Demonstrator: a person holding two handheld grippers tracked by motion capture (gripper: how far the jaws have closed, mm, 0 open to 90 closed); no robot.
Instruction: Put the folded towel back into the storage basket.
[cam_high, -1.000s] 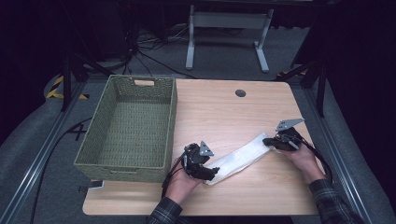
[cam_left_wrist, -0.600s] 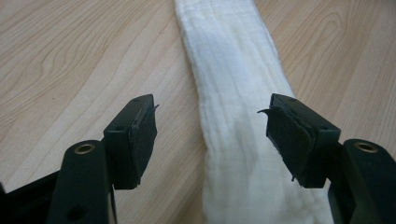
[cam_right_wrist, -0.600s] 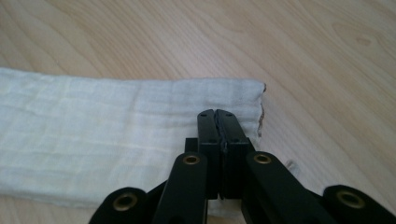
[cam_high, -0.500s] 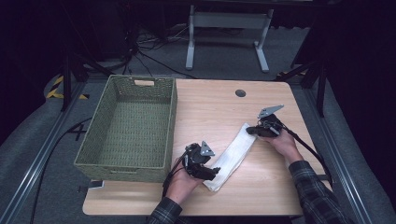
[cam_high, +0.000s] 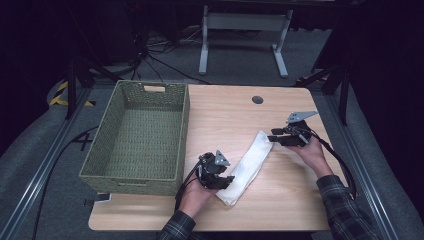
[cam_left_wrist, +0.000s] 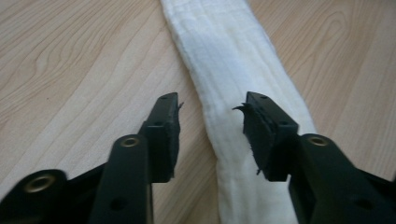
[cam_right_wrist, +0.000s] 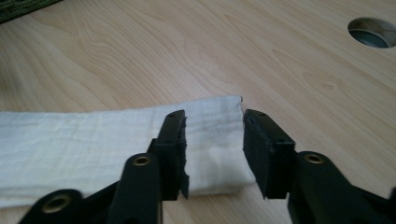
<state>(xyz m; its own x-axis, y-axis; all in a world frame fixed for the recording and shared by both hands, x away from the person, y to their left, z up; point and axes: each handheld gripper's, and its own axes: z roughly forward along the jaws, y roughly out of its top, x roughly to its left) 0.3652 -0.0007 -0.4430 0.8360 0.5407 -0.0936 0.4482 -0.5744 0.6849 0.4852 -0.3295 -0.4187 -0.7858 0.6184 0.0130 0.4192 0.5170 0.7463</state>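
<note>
A folded white towel (cam_high: 250, 162) lies slantwise as a long strip on the wooden table (cam_high: 225, 115). My left gripper (cam_high: 226, 179) sits at its near end. In the left gripper view that gripper (cam_left_wrist: 210, 107) is open and its jaws have just been closing, with the towel (cam_left_wrist: 229, 60) flat between them and unpinched. My right gripper (cam_high: 274, 135) is at the far end. In the right gripper view it (cam_right_wrist: 212, 121) is open and its jaws have just been opening, with the towel (cam_right_wrist: 70, 140) end lying between them.
A deep green woven basket (cam_high: 182, 135) with nothing in it stands on the table's left half, close to my left hand. A round cable hole (cam_high: 257, 99) sits near the far edge. Bare wood lies between hole and towel. A metal stand is on the floor beyond.
My right gripper moved away from the person and leftward with the towel's far end, so the strip lies steeper. Its jaws, shut before, now stand apart. The left hand stayed put.
</note>
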